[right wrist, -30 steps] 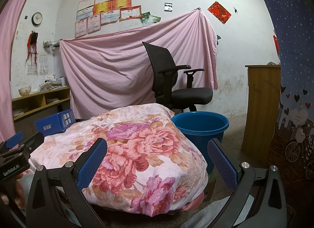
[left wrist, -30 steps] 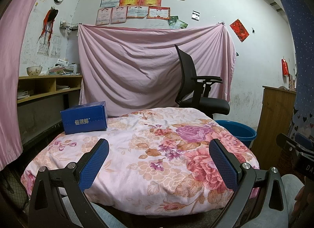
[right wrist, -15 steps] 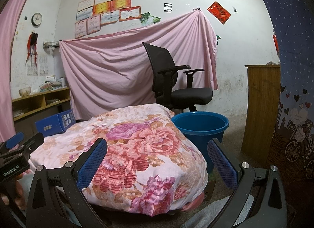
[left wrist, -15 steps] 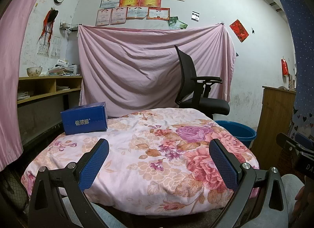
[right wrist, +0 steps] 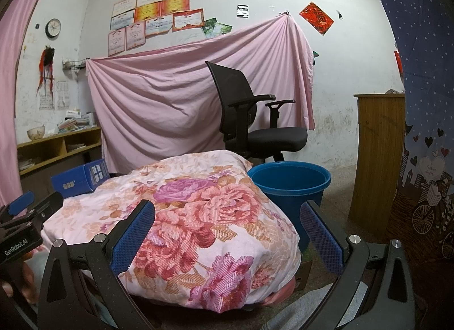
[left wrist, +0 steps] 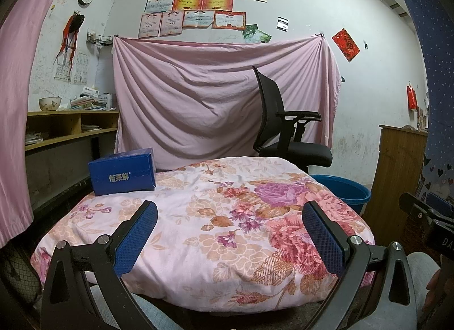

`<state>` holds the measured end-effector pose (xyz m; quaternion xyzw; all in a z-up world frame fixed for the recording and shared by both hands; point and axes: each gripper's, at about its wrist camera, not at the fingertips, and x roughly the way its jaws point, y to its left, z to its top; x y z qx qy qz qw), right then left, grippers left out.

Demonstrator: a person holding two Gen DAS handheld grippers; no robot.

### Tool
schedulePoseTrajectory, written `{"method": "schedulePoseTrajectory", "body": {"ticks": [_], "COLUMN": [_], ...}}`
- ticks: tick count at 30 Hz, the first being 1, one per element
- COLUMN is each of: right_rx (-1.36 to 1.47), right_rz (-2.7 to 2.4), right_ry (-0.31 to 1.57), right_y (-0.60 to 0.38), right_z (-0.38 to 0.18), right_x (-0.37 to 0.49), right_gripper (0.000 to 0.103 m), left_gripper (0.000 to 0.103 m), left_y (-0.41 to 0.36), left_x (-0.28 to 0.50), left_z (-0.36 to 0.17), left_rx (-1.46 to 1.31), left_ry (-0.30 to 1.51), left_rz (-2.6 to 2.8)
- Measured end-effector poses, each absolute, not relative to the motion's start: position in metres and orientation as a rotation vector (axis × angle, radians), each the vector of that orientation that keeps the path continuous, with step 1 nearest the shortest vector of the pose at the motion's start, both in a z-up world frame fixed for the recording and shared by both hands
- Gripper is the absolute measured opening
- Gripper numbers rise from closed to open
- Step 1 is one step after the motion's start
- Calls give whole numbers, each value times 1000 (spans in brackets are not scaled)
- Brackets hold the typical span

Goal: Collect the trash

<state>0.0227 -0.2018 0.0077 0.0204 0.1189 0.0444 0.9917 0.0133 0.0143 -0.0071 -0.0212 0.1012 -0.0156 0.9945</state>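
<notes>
Both grippers are being held wide apart and empty, low before the floral-covered table (left wrist: pixel 227 216).

The blue box (left wrist: pixel 122 172) is lying upper left of the left gripper (left wrist: pixel 229 223), long side across; the blue bucket (right wrist: pixel 289 185) is being framed nearer the right gripper (right wrist: pixel 227 223).

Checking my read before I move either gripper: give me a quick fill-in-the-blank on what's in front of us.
1. The blue box lies on the floral ____.
2. The blue bucket stands on the floor, in front of the black office ____.
3. The left gripper and the right gripper both have their jaws ____, with nothing between them.
4. In the right wrist view, the bucket's visible interior looks ____.

Missing words: cloth; chair; open; empty
</notes>
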Motion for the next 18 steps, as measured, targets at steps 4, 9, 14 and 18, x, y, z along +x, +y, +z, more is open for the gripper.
{"method": "schedulePoseTrajectory", "body": {"ticks": [4, 9, 14, 18], "right_rx": [44, 44, 44, 44], "right_rz": [88, 87, 88, 87], "right_ry": [237, 238, 237, 237], "right_y": [-202, -201, -202, -201], "right_z": [8, 8, 8, 8], "right_x": [23, 23, 23, 23], "right_gripper": [103, 103, 103, 103], "left_gripper": [100, 100, 100, 100], "left_y": [14, 14, 15, 15], "left_x": [13, 14, 14, 14], "left_z": [-7, -6, -6, -6], "left_rx": [-40, -38, -37, -37], "left_ry": [203, 203, 203, 203], "left_rz": [-31, -31, -32, -32]}}
